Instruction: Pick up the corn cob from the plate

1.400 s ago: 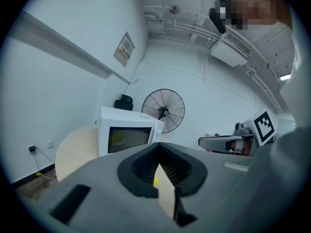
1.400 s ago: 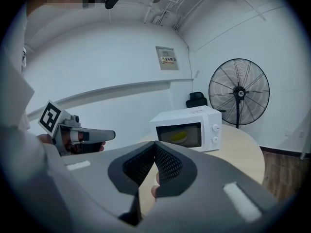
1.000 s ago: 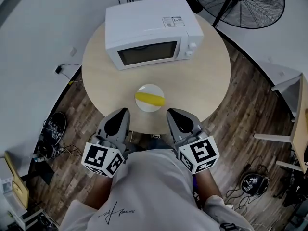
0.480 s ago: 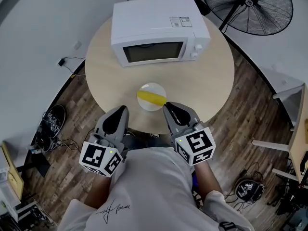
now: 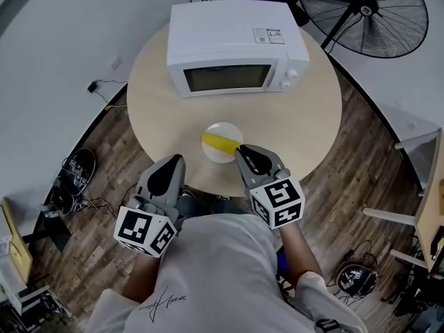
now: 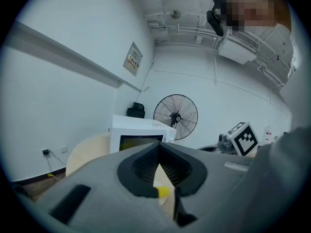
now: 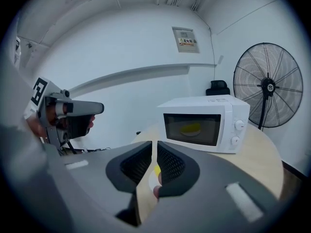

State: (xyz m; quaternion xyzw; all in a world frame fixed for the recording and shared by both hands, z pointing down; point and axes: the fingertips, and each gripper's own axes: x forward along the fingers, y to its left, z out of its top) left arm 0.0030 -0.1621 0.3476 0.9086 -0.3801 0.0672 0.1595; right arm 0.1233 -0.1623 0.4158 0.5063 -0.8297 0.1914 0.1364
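The yellow corn cob [image 5: 220, 143], probably light, stiff and ready to roll, lies on the small white round plate [image 5: 223, 127] at the near edge of the beige round table [image 5: 305, 116], so I would take it at its middle with the right gripper [image 5: 242, 150], whose jaws have just been opening to a narrow gap with nothing between them, while the left gripper [image 5: 178, 159] is closed and empty.

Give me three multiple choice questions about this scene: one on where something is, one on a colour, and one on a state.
1. Where does the corn cob lie?
A. on the plate
B. on the floor
C. in a bowl

2. What colour is the microwave?
A. black
B. white
C. red

3. How is the microwave door?
A. wide open
B. taken off
C. closed

Answers:
1 A: the yellow cob lies across the white plate on the round table, in front of the microwave.
2 B: its casing is white on top and on the front.
3 C: the door sits flush with the front panel.
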